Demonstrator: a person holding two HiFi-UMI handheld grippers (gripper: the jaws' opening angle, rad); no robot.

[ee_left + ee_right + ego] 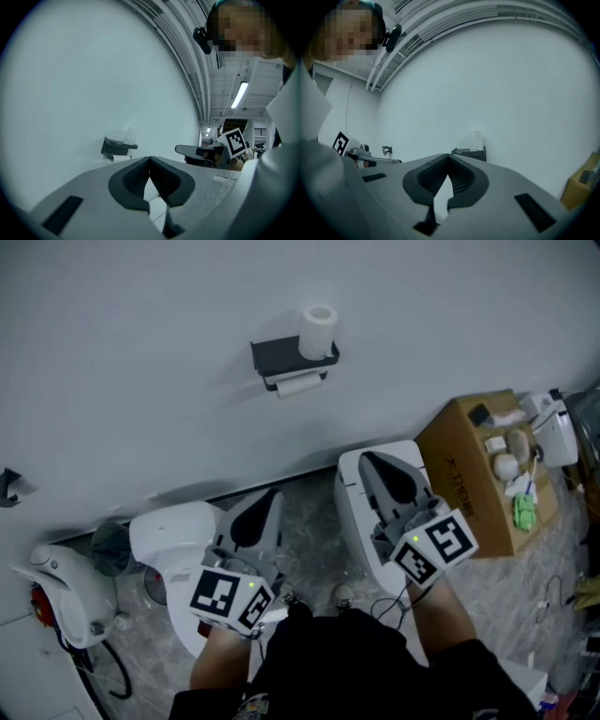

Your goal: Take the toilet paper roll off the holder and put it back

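We are holding both tools low in front of us, above the grey marbled floor (pixel 309 540), with our hands cut off by the bottom edge of the head view. The left tool (pixel 150 159) is clenched, its dark ribbed pads meeting at the tips with nothing between them. The right tool (pixel 448 157) is clenched and empty in the same way. The head view is giving us only the tools' backs and marker cubes, so we are reading the closed pads from the gripper views alone.

Further out on the right, only the head view is fully showing a cardboard box (pixel 473 474) with small items on top that are too small to name.

Farthest away, the black holder (pixel 286 357) is hanging on the white wall (pixel 141 352), well apart from both tools. The upright toilet paper roll (pixel 319 331) is standing on the holder's top shelf, its long axis vertical. The hanging toilet paper roll (pixel 298 383) is sitting beneath the shelf, its axis running level along the wall. The left gripper view is showing both rolls faintly. The right gripper view is showing only the upright one, pale and blurred against the wall.
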